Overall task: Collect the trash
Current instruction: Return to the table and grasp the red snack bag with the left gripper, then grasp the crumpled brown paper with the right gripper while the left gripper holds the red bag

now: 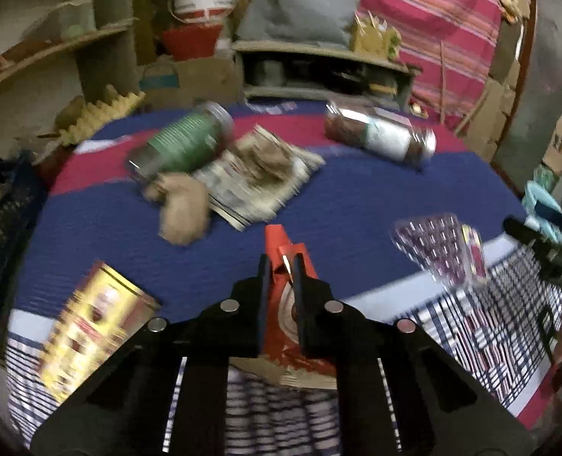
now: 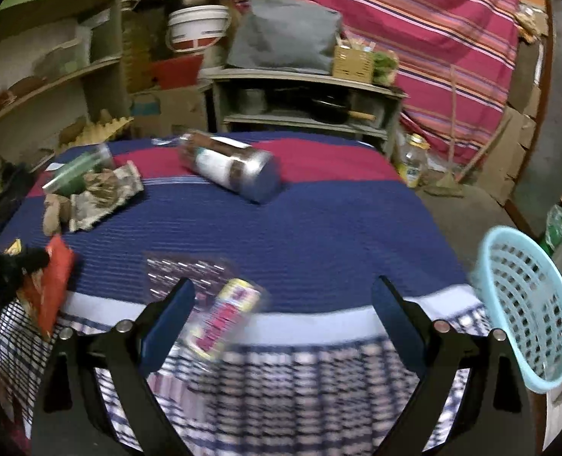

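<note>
My left gripper [image 1: 281,266] is shut on a red snack wrapper [image 1: 277,243] and holds it above the cloth-covered table [image 1: 357,197]. The wrapper also shows at the left edge of the right wrist view [image 2: 54,281]. My right gripper [image 2: 284,288] is open and empty over the table's front edge. A clear patterned plastic wrapper with a pink and yellow label [image 2: 220,315] lies just ahead of its left finger, also in the left wrist view [image 1: 444,250]. A light blue plastic basket [image 2: 528,311] stands off the table's right side.
A green jar [image 1: 182,140], crumpled paper [image 1: 184,205], a folded newspaper [image 1: 258,174] and a metal-capped jar [image 1: 380,133] lie on the far table. A yellow box [image 1: 91,326] lies at front left. Shelves and a striped cloth stand behind.
</note>
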Demonstrator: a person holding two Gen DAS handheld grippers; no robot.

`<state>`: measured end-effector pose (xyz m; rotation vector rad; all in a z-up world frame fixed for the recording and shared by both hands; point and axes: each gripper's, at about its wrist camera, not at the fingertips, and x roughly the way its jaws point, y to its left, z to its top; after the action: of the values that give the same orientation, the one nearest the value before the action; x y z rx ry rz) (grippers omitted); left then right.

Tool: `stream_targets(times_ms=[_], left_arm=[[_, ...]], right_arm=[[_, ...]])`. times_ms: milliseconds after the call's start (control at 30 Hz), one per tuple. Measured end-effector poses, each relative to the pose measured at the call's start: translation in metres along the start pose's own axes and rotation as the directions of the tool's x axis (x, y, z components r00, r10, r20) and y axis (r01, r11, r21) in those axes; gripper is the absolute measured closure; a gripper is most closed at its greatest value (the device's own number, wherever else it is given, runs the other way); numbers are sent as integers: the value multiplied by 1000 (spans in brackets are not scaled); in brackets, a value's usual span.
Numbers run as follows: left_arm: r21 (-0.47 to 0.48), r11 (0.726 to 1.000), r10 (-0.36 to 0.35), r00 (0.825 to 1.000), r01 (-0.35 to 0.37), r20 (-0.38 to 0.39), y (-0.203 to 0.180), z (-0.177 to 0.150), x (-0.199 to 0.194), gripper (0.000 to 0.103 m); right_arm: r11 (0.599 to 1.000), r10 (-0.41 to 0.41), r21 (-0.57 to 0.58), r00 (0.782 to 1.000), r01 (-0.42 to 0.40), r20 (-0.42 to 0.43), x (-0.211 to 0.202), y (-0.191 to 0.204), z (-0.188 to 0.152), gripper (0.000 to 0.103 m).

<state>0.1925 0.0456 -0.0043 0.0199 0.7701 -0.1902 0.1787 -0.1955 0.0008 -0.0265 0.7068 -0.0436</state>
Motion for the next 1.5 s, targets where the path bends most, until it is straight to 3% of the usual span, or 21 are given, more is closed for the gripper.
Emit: stream_targets(times_ms=[133,233,400,867,933,1000,1133,1300,1500], left_arm=[[-4,999,40,998,-40,48,25,18,-13,93],[-20,997,73,995,-71,69,48,32,-16,103],[-57,995,91,992,-86,85,76,43,-14,103],[-64,989,140,989,-137,44,115,25,3,103],[-82,988,130,991,-128,29,119,24,5,94],[-103,987,129,991,-125,26,122,23,6,71],[-118,986,121,992,-117,27,122,22,6,56],[-126,987,107,994,-103,26,112,21,6,32],[-87,994,68,998,-67,13,87,20,10,18]], right_arm=[[999,34,-33,999,-34,12,10,35,13,11],[996,70,-58,997,-68,19,16,61,24,11],[988,96,-122,995,-92,24,33,108,41,11],[970,165,-172,985,-173,-56,92,173,70,15],[968,174,-171,982,-185,-78,99,177,71,26],[963,195,-168,975,-212,-110,107,180,71,39],[950,246,-163,959,-267,-139,114,179,70,74],[948,242,-189,966,-256,-94,103,169,67,75],[960,212,-178,977,-214,-33,77,137,72,75]])
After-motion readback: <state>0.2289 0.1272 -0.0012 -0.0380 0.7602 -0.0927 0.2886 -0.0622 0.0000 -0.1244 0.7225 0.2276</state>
